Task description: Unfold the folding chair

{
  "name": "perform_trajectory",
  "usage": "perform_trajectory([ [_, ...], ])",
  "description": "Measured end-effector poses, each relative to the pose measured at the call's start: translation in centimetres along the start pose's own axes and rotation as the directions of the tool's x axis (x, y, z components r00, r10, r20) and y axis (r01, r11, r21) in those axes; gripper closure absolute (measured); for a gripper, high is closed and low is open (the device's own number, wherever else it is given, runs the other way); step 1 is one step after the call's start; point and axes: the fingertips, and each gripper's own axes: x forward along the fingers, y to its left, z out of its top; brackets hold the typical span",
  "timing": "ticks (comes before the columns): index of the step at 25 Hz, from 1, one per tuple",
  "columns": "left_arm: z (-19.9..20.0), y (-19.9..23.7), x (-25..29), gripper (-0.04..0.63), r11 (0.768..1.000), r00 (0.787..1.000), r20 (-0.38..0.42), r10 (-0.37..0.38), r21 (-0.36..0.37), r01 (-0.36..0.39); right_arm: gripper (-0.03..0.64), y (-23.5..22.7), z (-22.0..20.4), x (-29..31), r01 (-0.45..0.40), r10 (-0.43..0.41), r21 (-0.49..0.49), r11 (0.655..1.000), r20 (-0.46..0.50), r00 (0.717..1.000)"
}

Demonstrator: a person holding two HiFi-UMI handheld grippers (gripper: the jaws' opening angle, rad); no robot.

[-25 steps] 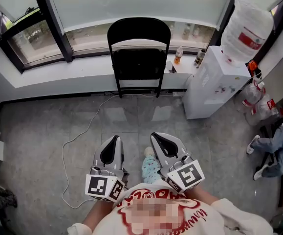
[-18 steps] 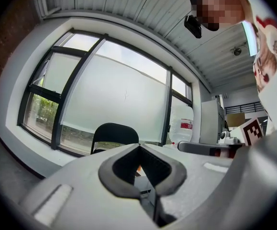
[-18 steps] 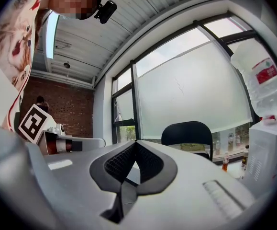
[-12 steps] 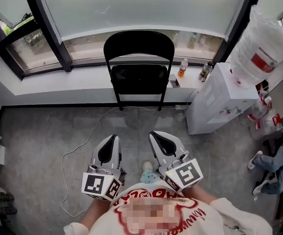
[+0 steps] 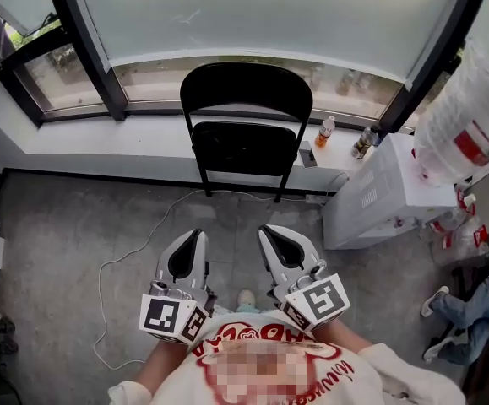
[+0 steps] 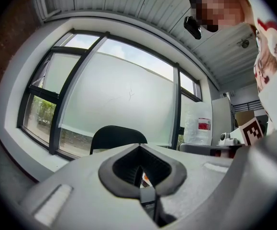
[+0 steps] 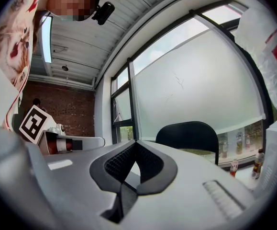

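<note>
The black folding chair (image 5: 246, 133) stands folded in the upper centre of the head view, its legs on the floor and its back against the window sill. It looks stiff and not very heavy, a thin metal tube frame with a padded back and seat. The tube is probably slippery, so the upper rim of the back and the free edge of the seat seem the best places to hold.

Behind it is a large window (image 5: 252, 15), and below it the grey concrete floor (image 5: 67, 226). A water dispenser (image 5: 379, 197) stands at the right and a white cable (image 5: 134, 251) lies at the left.

The left tool (image 5: 196, 236) and the right tool (image 5: 267, 231) are both clenched and empty, well apart from the chair.
</note>
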Motion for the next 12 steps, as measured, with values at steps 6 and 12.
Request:
perform_trajectory([
  [6,-0.4,2.2,0.4,0.595,0.998,0.998,-0.022,0.056,-0.017,-0.057,0.594,0.1,-1.1,1.9,-0.049,0.05,0.029,0.998,-0.024,0.998],
  [12,-0.4,3.8,3.0,0.595,0.998,0.999,-0.018,0.045,-0.038,-0.046,0.594,-1.1,-0.7,3.4,-0.041,0.041,0.003,0.999,-0.019,0.999],
])
